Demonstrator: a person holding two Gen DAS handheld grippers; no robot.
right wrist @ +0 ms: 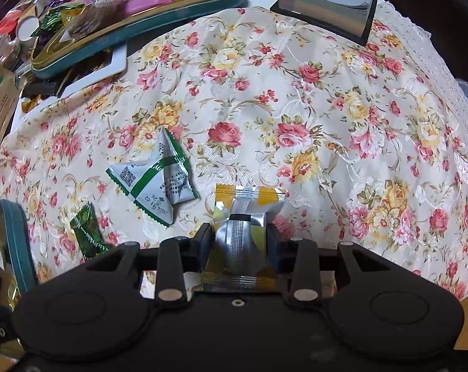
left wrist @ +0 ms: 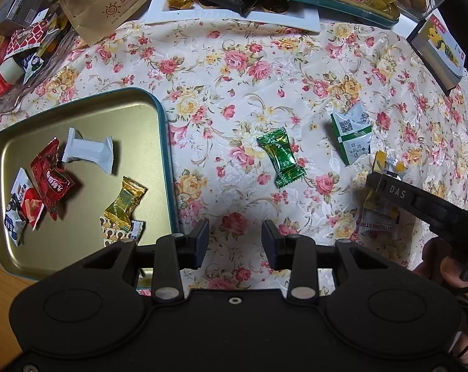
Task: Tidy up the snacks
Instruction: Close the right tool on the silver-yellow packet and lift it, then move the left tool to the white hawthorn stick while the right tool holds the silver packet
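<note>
A gold tin tray [left wrist: 79, 108] with a teal rim lies at the left and holds several wrapped snacks. My left gripper [left wrist: 235, 235] is open and empty over the floral cloth beside the tray. A green candy [left wrist: 282, 161] and a white-green packet [left wrist: 353, 136] lie on the cloth. My right gripper [right wrist: 238, 238] is shut on a silver-yellow snack packet [right wrist: 243, 235]. It shows in the left wrist view [left wrist: 385, 195] at the right. The white-green packet [right wrist: 155, 179] and green candy [right wrist: 88, 232] lie left of it.
A large teal tin [right wrist: 134, 31] full of snacks, a white tray [left wrist: 234, 15], a paper bag [left wrist: 110, 0] and boxes crowd the far side. A card deck [right wrist: 330, 0] sits far right. The tray's rim [right wrist: 15, 238] shows at the left.
</note>
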